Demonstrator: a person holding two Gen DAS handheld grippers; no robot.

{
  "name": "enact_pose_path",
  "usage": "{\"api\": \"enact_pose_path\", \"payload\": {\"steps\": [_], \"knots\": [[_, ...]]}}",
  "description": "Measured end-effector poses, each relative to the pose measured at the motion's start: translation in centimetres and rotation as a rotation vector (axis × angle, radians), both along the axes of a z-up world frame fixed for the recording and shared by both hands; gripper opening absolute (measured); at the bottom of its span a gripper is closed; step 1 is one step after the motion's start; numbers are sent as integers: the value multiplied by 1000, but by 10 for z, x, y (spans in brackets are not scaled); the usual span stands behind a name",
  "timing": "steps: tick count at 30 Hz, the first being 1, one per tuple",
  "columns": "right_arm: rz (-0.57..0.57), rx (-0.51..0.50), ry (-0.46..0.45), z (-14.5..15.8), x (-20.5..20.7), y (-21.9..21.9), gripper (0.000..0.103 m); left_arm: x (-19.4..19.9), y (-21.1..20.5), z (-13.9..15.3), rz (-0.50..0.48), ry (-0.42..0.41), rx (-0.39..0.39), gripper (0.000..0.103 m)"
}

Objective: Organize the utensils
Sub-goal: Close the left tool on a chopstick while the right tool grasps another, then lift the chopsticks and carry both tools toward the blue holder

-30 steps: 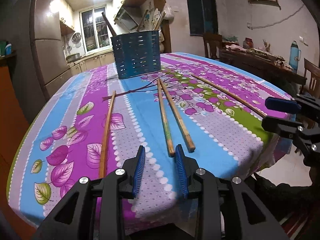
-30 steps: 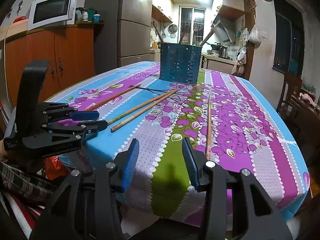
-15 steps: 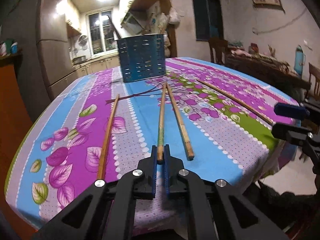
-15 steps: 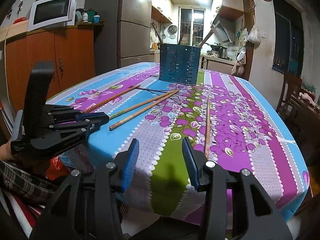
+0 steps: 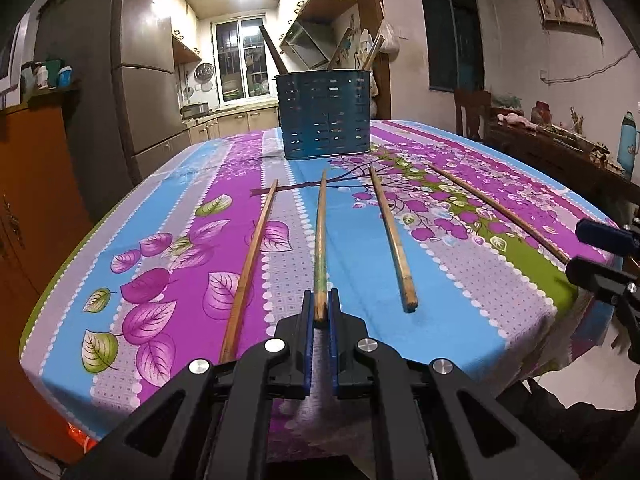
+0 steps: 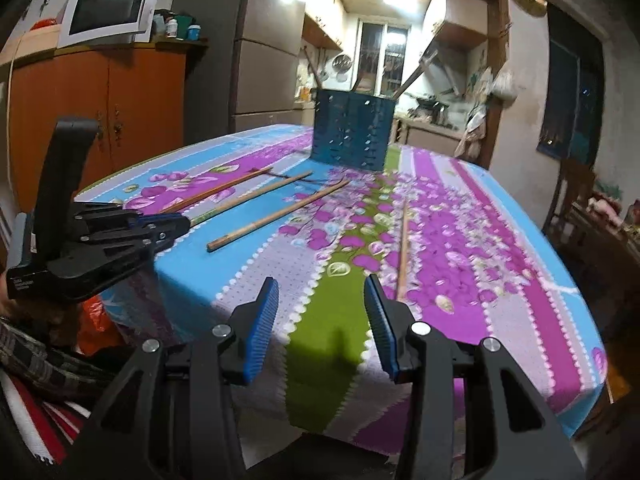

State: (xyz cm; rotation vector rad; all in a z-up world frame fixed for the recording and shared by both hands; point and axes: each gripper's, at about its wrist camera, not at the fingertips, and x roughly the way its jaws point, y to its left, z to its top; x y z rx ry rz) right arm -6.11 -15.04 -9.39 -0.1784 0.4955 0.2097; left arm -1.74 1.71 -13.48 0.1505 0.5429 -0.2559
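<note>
Left wrist view: left gripper (image 5: 320,312) pinches near end of one chopstick (image 5: 321,240).

I read this as a grip for lifting it to the blue utensil holder (image 5: 326,114) across the table; right gripper (image 6: 320,320) spread, empty, near the table edge.

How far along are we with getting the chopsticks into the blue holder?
Done: the blue holder already has a few utensils standing in it. In hand: the left gripper is shut on the near end of one chopstick, not yet lifted clear. Left: three chopsticks lie loose on the tablecloth; the right gripper is open and empty.
</note>
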Motion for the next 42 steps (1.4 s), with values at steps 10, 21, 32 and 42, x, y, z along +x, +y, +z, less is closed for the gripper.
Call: {"api": "enact_pose_path", "payload": {"steps": [10,21,32,42], "knots": [[-180,-47,29,-16,15,-25,41,-1,-3,-1,-15,-9,5,8],[-189,-15,41,-25,21,-31,14,-2,-5,-2,-10,-18,17,8],[-195,96,51,-25,21,-36,5,-2,1,-1,8,-19,-38,7],[-202,121,-24,3,19,-43,5,-4,3,20,19,-69,-51,7]]}}
